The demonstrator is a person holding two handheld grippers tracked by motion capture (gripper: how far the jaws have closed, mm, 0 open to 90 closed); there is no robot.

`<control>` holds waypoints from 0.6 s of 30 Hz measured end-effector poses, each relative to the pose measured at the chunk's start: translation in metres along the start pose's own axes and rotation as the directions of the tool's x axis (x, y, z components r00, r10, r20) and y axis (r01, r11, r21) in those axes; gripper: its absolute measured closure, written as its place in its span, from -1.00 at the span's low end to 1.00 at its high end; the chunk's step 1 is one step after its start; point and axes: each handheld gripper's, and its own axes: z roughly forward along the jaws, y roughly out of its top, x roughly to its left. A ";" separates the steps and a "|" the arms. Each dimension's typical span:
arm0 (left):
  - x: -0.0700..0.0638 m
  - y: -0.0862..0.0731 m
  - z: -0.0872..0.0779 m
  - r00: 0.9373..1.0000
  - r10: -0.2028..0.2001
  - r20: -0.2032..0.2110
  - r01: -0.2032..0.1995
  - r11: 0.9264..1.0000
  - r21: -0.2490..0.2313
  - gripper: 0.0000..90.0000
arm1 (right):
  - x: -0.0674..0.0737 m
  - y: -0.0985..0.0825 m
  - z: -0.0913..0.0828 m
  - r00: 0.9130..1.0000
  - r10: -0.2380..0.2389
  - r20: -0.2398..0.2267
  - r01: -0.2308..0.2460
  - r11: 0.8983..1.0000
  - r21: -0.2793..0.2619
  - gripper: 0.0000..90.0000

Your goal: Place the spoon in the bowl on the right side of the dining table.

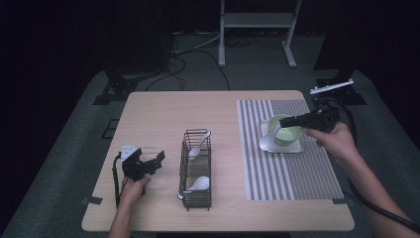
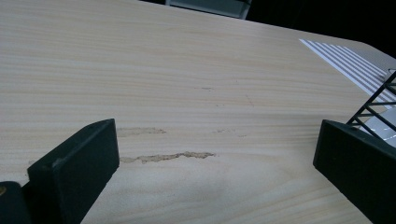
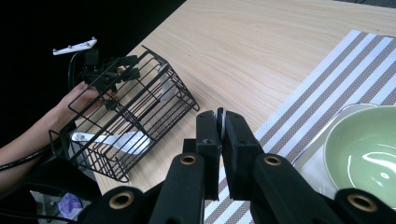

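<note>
**Right tongs clamped on a spoon handle over the bowl; left tongs apart, idle**

Right tongs (image 3: 220,140): jaws together, with a thin white edge pinched between them. It looks like a spoon handle (image 3: 222,122), but only a sliver shows in the right gripper view. In the high view the right tongs (image 1: 287,120) sit above the green bowl (image 1: 287,130), pointing left across it. What they hold can't be made out there.

The bowl stands on a pale tray (image 1: 277,145), which lies on the striped mat (image 1: 287,173) on the right half of the table (image 1: 163,109).

Left tongs (image 2: 215,154): jaws wide apart, nothing between them, bare wood underneath. In the high view the left tongs (image 1: 156,161) are at the near left of the table, just left of the wire basket (image 1: 196,198) and not touching it.

The basket stands mid-table, between the left tongs and the mat. It holds two white spoons: one (image 1: 199,145) leaning at the far end, one (image 1: 197,184) lying near the front.
</note>
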 end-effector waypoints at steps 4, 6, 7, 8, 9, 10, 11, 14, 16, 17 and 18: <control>0.000 0.000 0.000 1.000 0.000 0.000 0.000 1.000 0.000 -1.00 | -0.002 0.001 -0.002 1.000 0.004 0.009 -0.004 1.000 -0.003 0.89; 0.000 0.000 0.000 1.000 0.001 0.000 -0.001 1.000 0.000 -1.00 | -0.002 0.001 -0.003 1.000 0.008 0.012 -0.008 1.000 -0.006 0.89; 0.000 0.000 0.000 1.000 0.001 0.000 -0.001 1.000 0.000 -1.00 | -0.003 0.001 -0.004 1.000 0.009 0.013 -0.008 1.000 -0.007 0.89; 0.000 0.000 0.000 1.000 0.001 0.000 -0.001 1.000 0.001 -1.00 | -0.003 0.001 -0.004 1.000 0.010 0.014 -0.010 1.000 -0.009 0.89; 0.000 0.000 0.000 1.000 0.000 0.000 0.000 1.000 0.000 -1.00 | -0.004 0.001 -0.005 1.000 0.012 0.015 -0.012 1.000 -0.009 0.89; 0.000 0.000 0.000 1.000 -0.001 0.000 0.001 1.000 0.000 -1.00 | -0.004 0.001 -0.005 1.000 0.013 0.015 -0.013 1.000 -0.009 0.89; 0.000 0.000 0.000 1.000 -0.002 0.000 0.002 1.000 -0.001 -1.00 | -0.005 0.001 -0.005 1.000 0.013 0.018 -0.013 1.000 -0.010 0.89; 0.000 0.000 0.000 1.000 -0.002 0.000 0.002 1.000 -0.001 -1.00 | -0.006 0.001 -0.007 1.000 0.018 0.020 -0.018 1.000 -0.013 0.89; 0.000 0.000 0.000 1.000 -0.004 0.000 0.004 1.000 -0.002 -1.00 | -0.008 0.001 -0.007 1.000 0.019 0.023 -0.019 1.000 -0.015 0.89; 0.000 0.000 0.000 1.000 -0.004 0.000 0.004 1.000 -0.002 -1.00 | -0.008 0.001 -0.008 0.999 0.020 0.025 -0.020 1.000 -0.015 0.89; 0.000 0.000 0.000 1.000 -0.004 0.001 0.004 1.000 -0.002 -1.00 | -0.008 0.001 -0.008 0.999 0.023 0.026 -0.022 1.000 -0.014 0.89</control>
